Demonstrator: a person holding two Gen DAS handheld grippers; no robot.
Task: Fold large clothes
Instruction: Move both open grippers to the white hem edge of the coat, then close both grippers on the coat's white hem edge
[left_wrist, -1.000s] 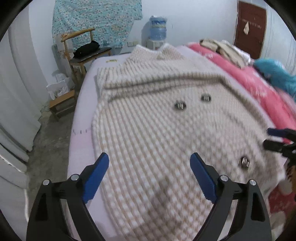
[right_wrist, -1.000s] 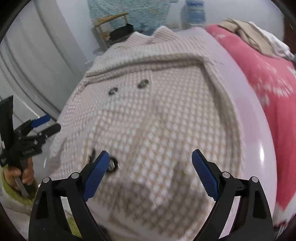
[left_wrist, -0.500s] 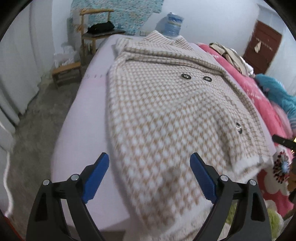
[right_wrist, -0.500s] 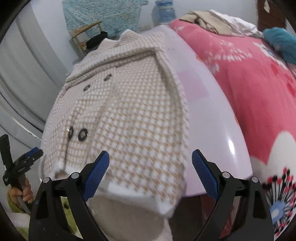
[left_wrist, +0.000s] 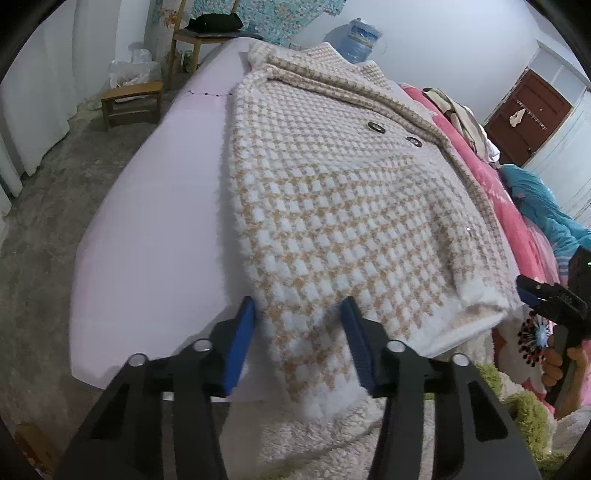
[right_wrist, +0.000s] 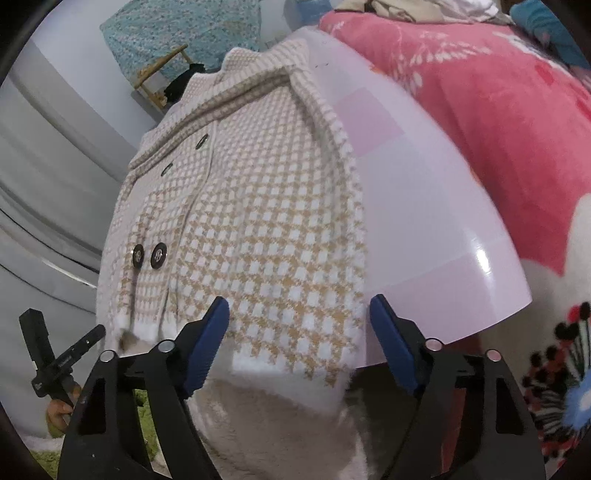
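A fluffy beige-and-white houndstooth coat (left_wrist: 332, 206) lies flat, buttons up, on a pale lilac surface (left_wrist: 147, 240), its white-trimmed hem hanging over the near edge. My left gripper (left_wrist: 297, 301) is at the hem's left corner. Its jaws are closing with the fabric between the blue pads, and no pinch shows. In the right wrist view the coat (right_wrist: 258, 206) fills the middle. My right gripper (right_wrist: 298, 300) straddles the hem's right corner, jaws wider and also closing, with fabric between them. Each gripper shows at the edge of the other's view: right gripper (left_wrist: 546, 295), left gripper (right_wrist: 62, 354).
A pink flowered blanket (right_wrist: 498, 110) lies beside the lilac surface (right_wrist: 424, 206), with piled clothes (left_wrist: 461, 114) further back. A wooden chair (left_wrist: 207, 33), a low stool (left_wrist: 133, 99) and a water jug (left_wrist: 358, 40) stand at the far end. Cream fleece (right_wrist: 277, 424) hangs below the near edge.
Both grippers have drawn back from over the coat's middle to its near hem and sunk lower. Both pairs of jaws have narrowed, the left far more than the right.
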